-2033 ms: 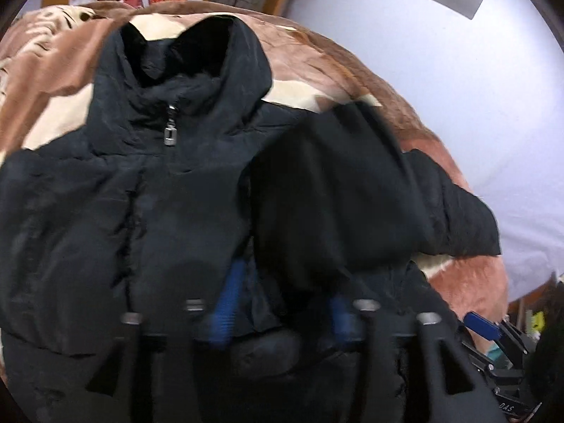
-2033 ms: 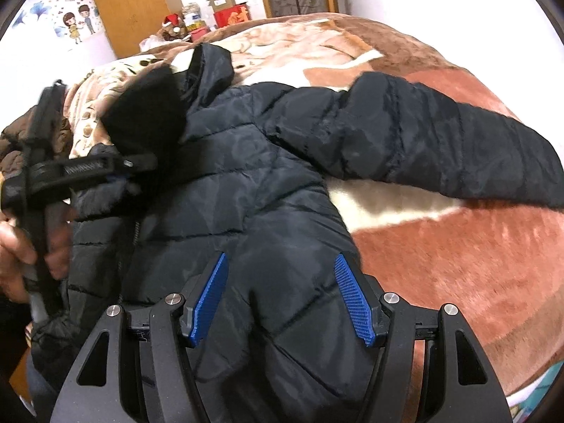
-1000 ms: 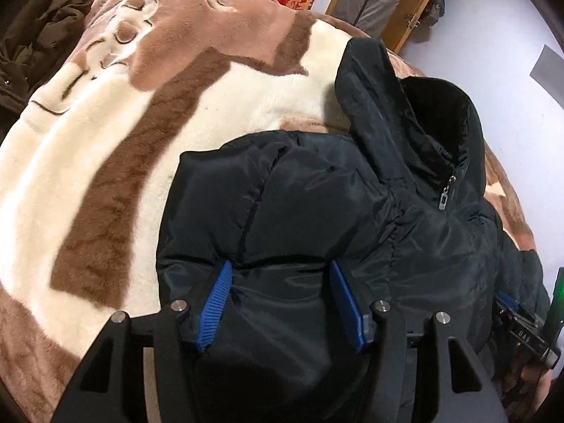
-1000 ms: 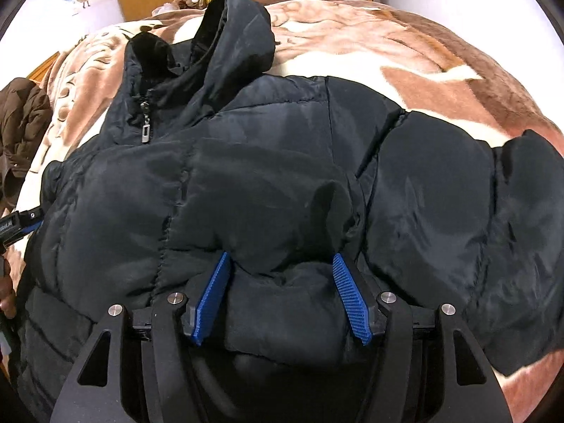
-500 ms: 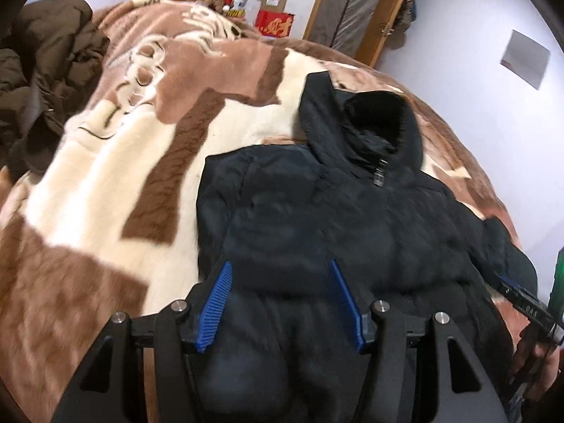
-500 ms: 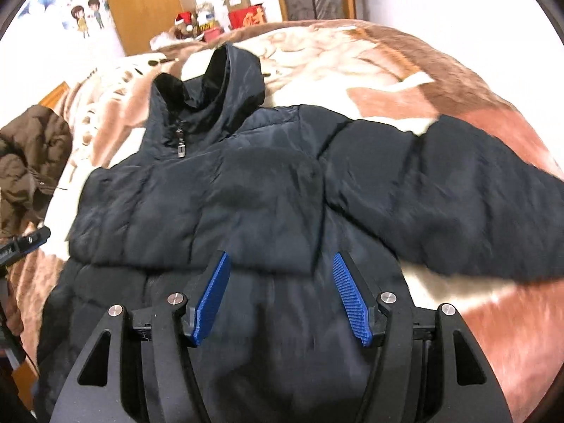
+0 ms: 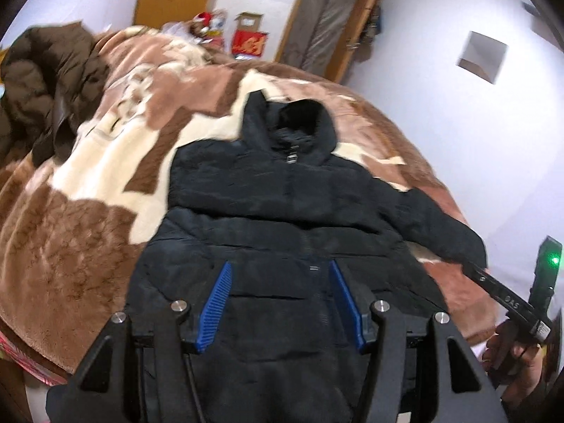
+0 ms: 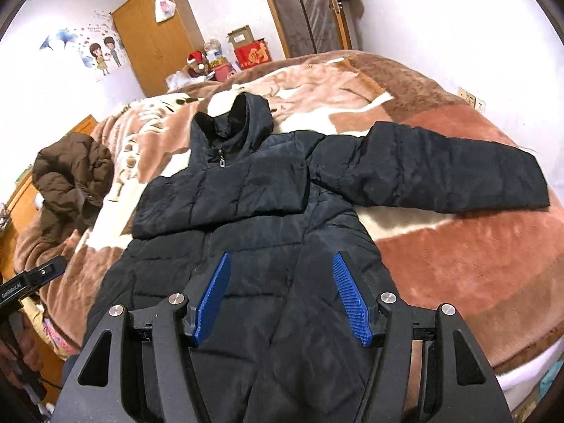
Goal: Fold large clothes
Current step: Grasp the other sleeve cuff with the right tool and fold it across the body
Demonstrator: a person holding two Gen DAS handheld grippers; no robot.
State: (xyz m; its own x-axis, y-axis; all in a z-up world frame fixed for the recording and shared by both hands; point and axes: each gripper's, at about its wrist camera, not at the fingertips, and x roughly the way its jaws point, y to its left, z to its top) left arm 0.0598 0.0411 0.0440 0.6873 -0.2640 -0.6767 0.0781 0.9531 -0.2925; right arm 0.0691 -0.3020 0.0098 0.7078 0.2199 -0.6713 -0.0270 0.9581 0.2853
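1. Lying front-up on the brown-and-cream blanket [image 8: 458, 264], the black puffer jacket [image 8: 246, 194] has one sleeve folded across its chest.
2. Only the right wrist view shows the other sleeve [image 8: 440, 172] stretched fully out to the right.
3. Left gripper [image 7: 282, 299] and right gripper [image 8: 282, 296] both hover above the hem, jaws wide, empty.
4. A brown coat [image 7: 42, 81] lies heaped at far left.

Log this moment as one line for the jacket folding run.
stage: one sleeve folded across chest | black jacket: flat on blanket | other sleeve: spread out | left gripper: open, empty | right gripper: open, empty
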